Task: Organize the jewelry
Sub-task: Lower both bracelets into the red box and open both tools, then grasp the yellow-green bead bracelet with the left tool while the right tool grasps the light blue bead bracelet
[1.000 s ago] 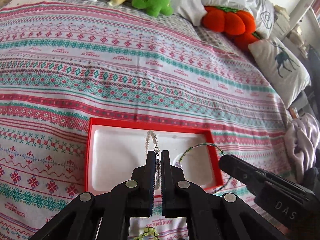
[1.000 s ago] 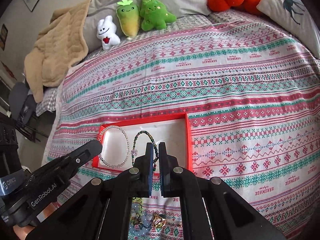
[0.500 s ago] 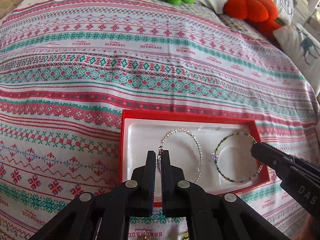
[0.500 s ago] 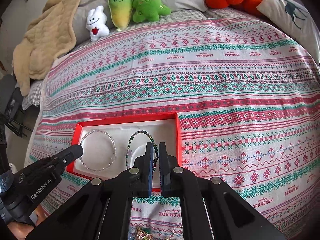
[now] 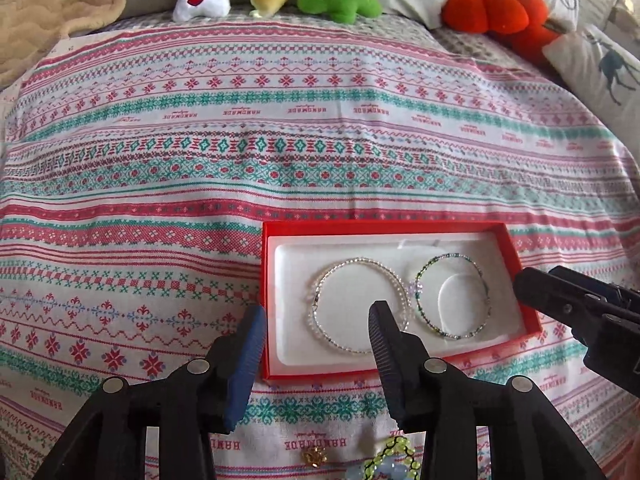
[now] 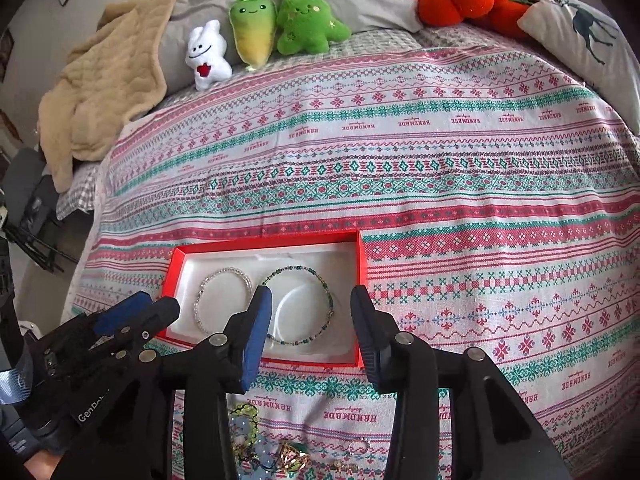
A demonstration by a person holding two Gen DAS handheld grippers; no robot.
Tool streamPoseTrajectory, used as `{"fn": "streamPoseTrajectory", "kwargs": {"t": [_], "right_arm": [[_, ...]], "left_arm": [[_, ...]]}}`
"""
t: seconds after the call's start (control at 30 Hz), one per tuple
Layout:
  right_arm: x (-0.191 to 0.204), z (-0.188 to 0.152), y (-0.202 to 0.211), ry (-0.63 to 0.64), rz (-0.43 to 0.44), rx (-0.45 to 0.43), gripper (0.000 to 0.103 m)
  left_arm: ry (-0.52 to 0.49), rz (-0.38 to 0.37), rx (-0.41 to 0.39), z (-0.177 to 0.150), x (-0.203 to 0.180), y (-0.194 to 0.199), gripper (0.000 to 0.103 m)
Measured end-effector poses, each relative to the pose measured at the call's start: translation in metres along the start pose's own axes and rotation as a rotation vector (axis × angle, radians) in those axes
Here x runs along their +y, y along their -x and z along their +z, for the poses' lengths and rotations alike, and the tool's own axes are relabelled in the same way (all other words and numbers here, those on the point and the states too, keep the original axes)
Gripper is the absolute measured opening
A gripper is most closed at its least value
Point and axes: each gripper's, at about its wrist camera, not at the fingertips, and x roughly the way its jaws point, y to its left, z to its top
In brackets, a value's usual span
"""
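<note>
Release confirmed on both sides: left gripper (image 5: 316,330) and right gripper (image 6: 310,312), clamped a second ago on the clear bead bracelet (image 5: 358,306) and green bead bracelet (image 5: 450,296), are opening with nothing pinched; both bracelets now lie flat, side by side, in the red box (image 5: 524,280); two pieces judged stowed. Loose jewelry (image 6: 280,448) remains on the patterned bedspread (image 5: 280,140) just below the box; plush toys (image 6: 256,36) sit well apart; only the box's raised rim obstructs.
</note>
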Motion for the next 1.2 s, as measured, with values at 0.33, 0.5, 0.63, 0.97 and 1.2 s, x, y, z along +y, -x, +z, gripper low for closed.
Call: {"fn": "streamPoseTrajectory", "kwargs": {"t": [0.33,0.5,0.63,0.97,1.2], "right_arm": [[0.005,-0.023,0.02,0.05,-0.025,0.036,0.057],[0.005,-0.04,0.027,0.083,-0.046,0.054,0.062],[0.001,-0.052,0.026,0.078,-0.053,0.087,0.065],[-0.001,-0.079,0.02,0.082,-0.072,0.162,0.075],[0.0,-0.095,0.008,0.095,-0.094,0.24,0.076]], "left_arm": [[-0.053,0.03,0.027,-0.024,0.0,0.016,0.083],[-0.068,0.035,0.072,-0.039,0.004,0.016,0.086],[-0.056,0.031,0.108,-0.05,0.01,0.014,0.087],[-0.078,-0.014,0.19,-0.076,0.012,0.006,0.089],[-0.058,-0.072,0.251,-0.092,0.016,-0.001,0.089]]}}
